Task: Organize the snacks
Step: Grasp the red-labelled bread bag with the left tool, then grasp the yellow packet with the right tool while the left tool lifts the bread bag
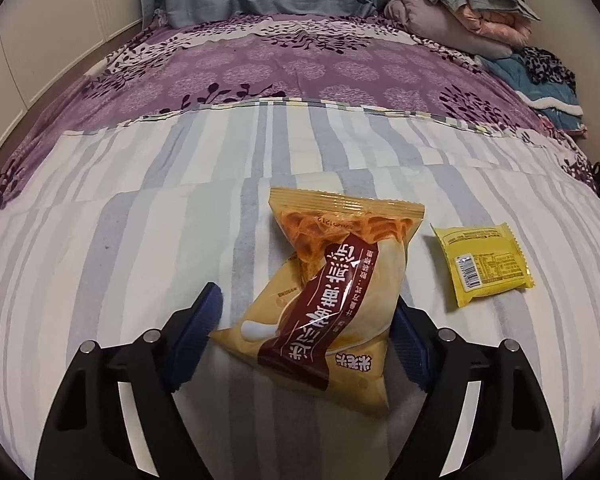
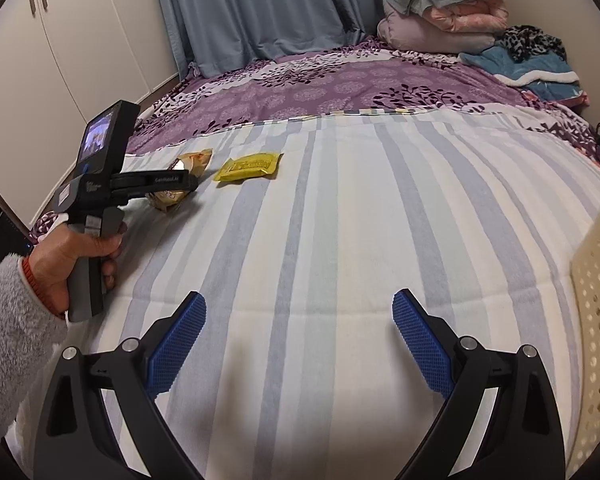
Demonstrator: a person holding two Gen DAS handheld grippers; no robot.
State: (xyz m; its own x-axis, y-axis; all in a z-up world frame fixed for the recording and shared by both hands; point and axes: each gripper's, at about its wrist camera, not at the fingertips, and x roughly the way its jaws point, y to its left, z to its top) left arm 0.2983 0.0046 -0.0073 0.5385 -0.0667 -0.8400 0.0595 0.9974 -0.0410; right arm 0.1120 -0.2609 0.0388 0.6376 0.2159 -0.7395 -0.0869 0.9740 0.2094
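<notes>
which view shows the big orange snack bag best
The left wrist view: the orange snack bag fills the centre, label readable, between the open left claw. The right wrist view shows only a sliver of it behind the left claw's body.

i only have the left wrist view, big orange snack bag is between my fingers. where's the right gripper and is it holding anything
Observer: The right gripper is open and holds nothing; only striped bedding lies between its fingers.
Operator: anywhere to put the snacks
Observer: Yes, a cream perforated basket stands at the right edge of the right wrist view.
Operator: is my left gripper closed on the bag
Observer: From the right wrist view, the left gripper is low over the orange snack bag, but grip contact cannot be told.
Operator: and the yellow packet
Observer: The yellow packet lies flat, apart from the bag, towards the basket's side.
</notes>
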